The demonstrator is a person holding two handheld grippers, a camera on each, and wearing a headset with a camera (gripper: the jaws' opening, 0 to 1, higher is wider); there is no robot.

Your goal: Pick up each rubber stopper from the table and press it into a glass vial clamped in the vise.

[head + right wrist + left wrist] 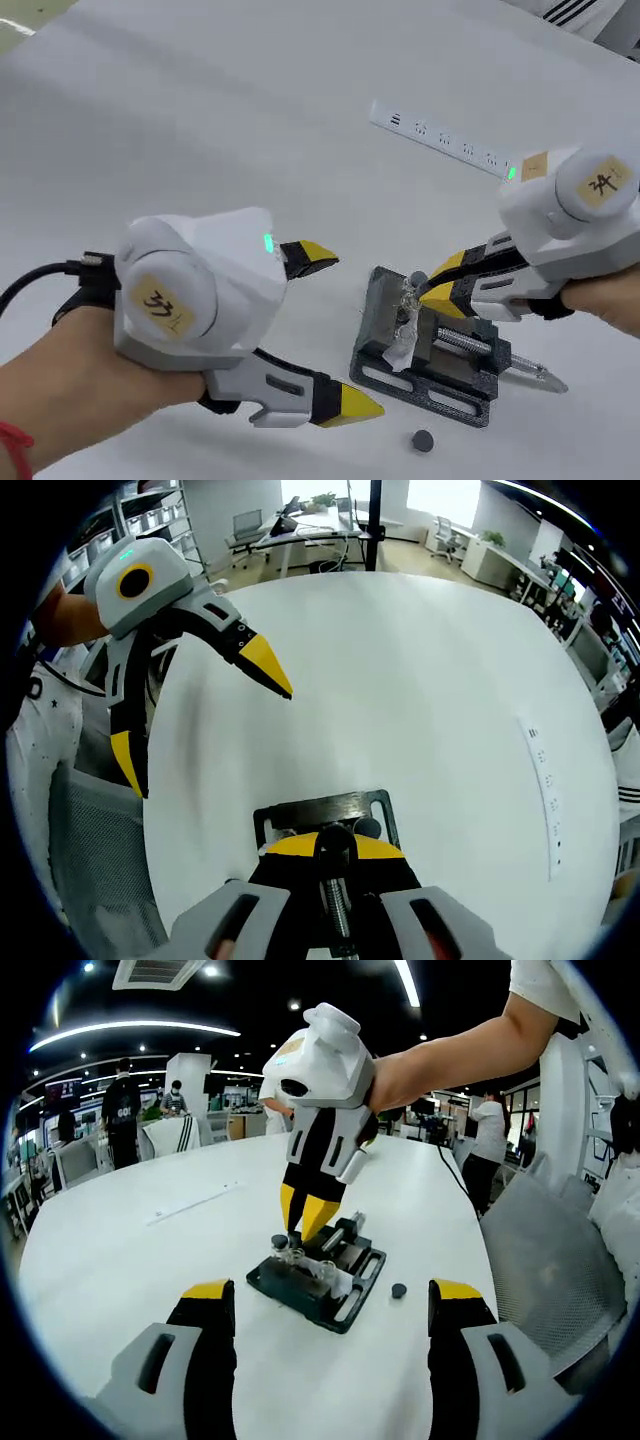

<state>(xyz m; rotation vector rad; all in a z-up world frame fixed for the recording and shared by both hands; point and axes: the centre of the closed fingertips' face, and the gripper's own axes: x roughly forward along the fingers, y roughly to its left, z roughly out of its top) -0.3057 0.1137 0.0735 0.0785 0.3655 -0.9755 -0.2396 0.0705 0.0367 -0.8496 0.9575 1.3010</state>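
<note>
Pinching a dark rubber stopper (335, 838) between its yellow tips, the right gripper (432, 284) hangs over one end of the vise (430, 352), its jaws drawn close together around that stopper. In the right gripper view the stopper sits directly above the vise's clamping gap, with the screw running down toward the camera.

The vise stands on the white table (200, 130) and clamps a short row of clear glass vials (325, 1272). In the left gripper view the vial nearest the right gripper's tips appears to carry a dark stopper in its mouth, while the one beside it looks open and clear. Whether the vials have anything inside is too small to tell.

The left gripper (335, 330) hovers off to the side of the vise, well clear of it - its jaws are spread wide and hold nothing. Its own view looks between the two yellow-tipped fingers (208, 1300) at the vise.

A second, loose stopper (423, 440) lies flat on the table just beside the vise, on the screw-handle side, touching neither gripper. A white power strip (440, 140) lies farther back on the table - well apart from the work.
</note>
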